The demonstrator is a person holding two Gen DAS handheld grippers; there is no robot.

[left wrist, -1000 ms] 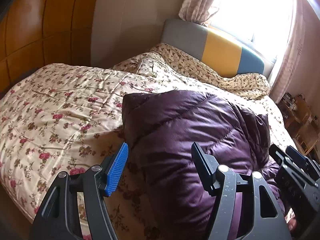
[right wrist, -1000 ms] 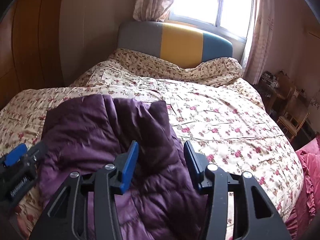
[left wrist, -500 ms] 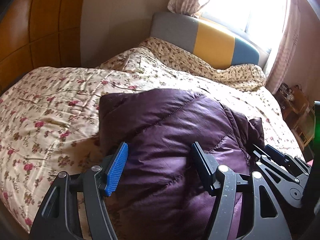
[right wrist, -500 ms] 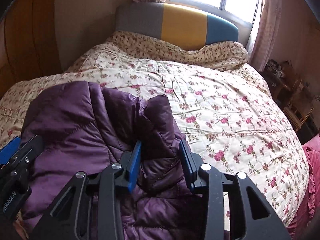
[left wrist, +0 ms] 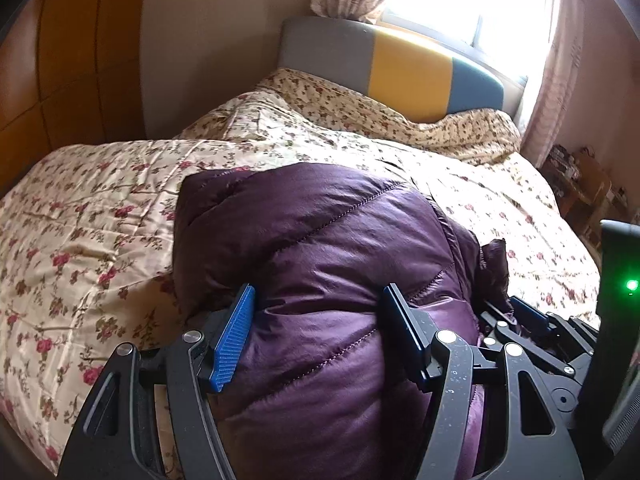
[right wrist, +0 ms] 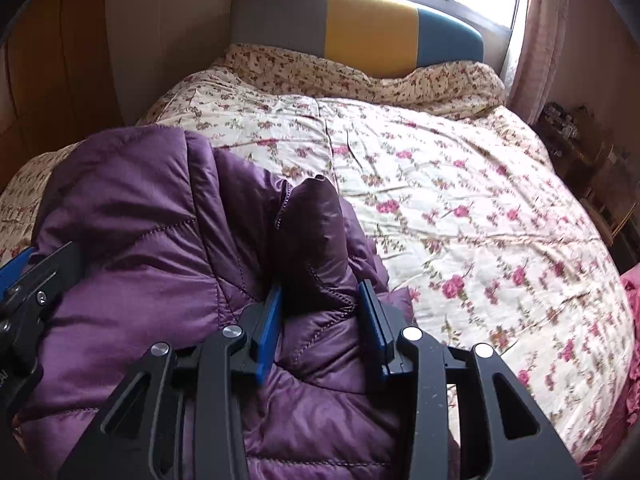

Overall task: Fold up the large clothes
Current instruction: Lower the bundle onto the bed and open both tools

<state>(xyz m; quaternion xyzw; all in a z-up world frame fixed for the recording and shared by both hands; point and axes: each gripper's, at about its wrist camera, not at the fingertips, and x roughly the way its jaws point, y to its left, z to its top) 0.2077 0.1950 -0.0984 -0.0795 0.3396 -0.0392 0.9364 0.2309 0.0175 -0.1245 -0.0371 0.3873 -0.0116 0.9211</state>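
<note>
jacket: The purple quilted jacket lies in a thick bundle on the near part of the bed, on the flowered quilt, with one puffy flap standing up from its right side.
step in hand: I judge the flap must be laid over the body of the jacket, so that the bundle becomes flatter and more square.
how to do it well: Keep a deep bite on the flap, because the shiny cloth looks slippery. Carry it low across the bundle and set it down before letting go. The padding will likely spring back, so a press after the fold would help.
right gripper: The right gripper has the base of the flap between its pads. The jaws stand narrow and have just been closing, and both blue pads touch the cloth, so it holds the flap.
left gripper: The left gripper stands wide over the left bulge of the jacket. Cloth swells up between the fingers, and the left pad seems to lie against it. Whether the other pad presses I cannot tell, so I do not call it a grip.
relation of the two: They are near each other, side by side at the near edge of the bundle.
around: Behind are the headboard in grey, yellow and blue, and a bright window.
</note>
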